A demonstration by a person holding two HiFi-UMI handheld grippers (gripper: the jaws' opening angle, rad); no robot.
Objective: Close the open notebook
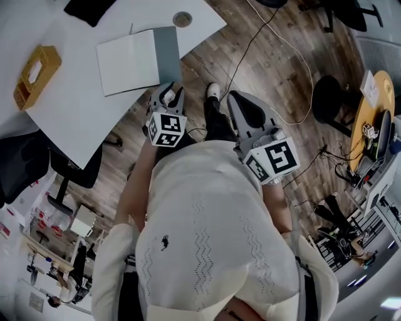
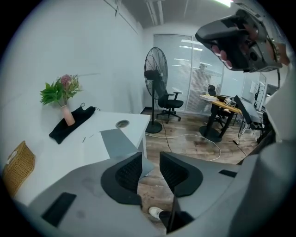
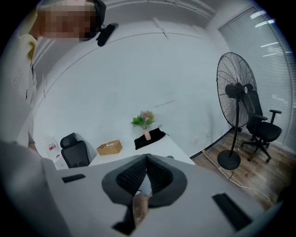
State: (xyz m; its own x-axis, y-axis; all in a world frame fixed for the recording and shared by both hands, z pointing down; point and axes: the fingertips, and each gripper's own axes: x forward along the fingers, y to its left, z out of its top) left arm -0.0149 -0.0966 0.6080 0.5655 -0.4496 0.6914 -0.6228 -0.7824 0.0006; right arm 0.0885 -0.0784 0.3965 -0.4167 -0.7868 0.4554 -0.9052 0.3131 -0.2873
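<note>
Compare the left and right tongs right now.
Left tongs stand open; right tongs are shut. Left tongs sit at the table edge beside the notebook; right tongs hang over the wooden floor, away from it. Both are grey and hold nothing.

Bright, even room light here, soft shadows under the white desk [image 1: 75,119]. A ceiling strip [image 2: 225,3] glares in the left gripper view. Both gripper views heavily fisheyed, corners black, edges slightly soft.

White-and-grey notebook [image 1: 128,61], white desk [image 1: 75,119]
</note>
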